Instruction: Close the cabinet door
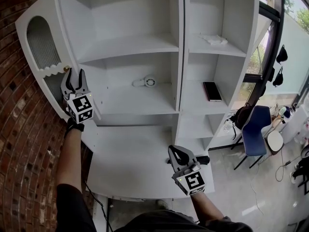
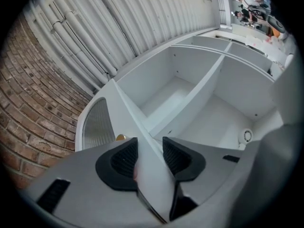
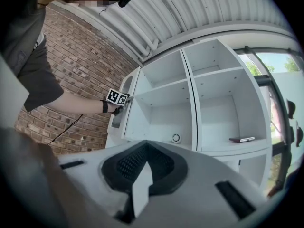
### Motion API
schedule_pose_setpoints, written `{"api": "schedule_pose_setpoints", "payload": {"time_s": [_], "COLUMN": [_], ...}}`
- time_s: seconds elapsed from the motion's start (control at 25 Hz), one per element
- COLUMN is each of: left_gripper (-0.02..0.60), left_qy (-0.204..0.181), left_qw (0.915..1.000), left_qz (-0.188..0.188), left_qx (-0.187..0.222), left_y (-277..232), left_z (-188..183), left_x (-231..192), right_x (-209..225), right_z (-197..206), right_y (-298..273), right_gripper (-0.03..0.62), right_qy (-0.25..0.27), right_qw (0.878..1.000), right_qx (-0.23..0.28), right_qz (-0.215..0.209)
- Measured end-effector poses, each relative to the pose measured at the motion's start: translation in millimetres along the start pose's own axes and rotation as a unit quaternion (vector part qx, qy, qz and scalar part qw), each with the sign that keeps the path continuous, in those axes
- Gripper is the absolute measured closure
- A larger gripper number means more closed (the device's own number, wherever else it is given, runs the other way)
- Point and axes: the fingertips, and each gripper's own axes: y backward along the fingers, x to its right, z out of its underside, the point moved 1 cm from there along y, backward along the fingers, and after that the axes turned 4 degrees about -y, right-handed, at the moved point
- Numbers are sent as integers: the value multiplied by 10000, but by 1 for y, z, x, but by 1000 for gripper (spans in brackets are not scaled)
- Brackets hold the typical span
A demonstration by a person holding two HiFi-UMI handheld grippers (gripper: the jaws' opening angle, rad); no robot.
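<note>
Head view: door (image 1: 52,13) swung wide open at cabinet (image 1: 181,57) left side; left gripper (image 1: 75,73) at its free edge, just under knob (image 1: 66,68). Right gripper (image 1: 174,152) low, well apart from door.

Left gripper view only: jaws part open, pads clamped on both faces of door edge.

Right gripper view only: jaws closed together, empty; phone (image 3: 242,139) on right shelf.

Loft-style office or studio: a red brick wall (image 1: 21,149), a tall white open-shelved cabinet (image 1: 130,45), a blue office chair (image 1: 253,129) on a glossy pale floor (image 1: 260,192), and a tall dark-framed window (image 1: 292,33).
</note>
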Motion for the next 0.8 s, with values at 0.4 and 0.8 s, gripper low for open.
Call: {"api": "schedule_pose_setpoints", "payload": {"time_s": [0.4,0.8], "left_gripper": [433,433], "left_qy": [30,32], "left_qw": [9999,9999], "left_qz": [124,115], "left_qx": [17,26], "left_y": [-8,-10], "left_z": [3,4], "left_x": [5,6], "right_x": [5,4], "right_z": [3,3], "right_y": [-3,-8], "right_gripper": [595,595], "right_qy": [-57,17], "right_qw": [10000,10000], "right_qx": [14,-48], "right_qz": [34,-27]}}
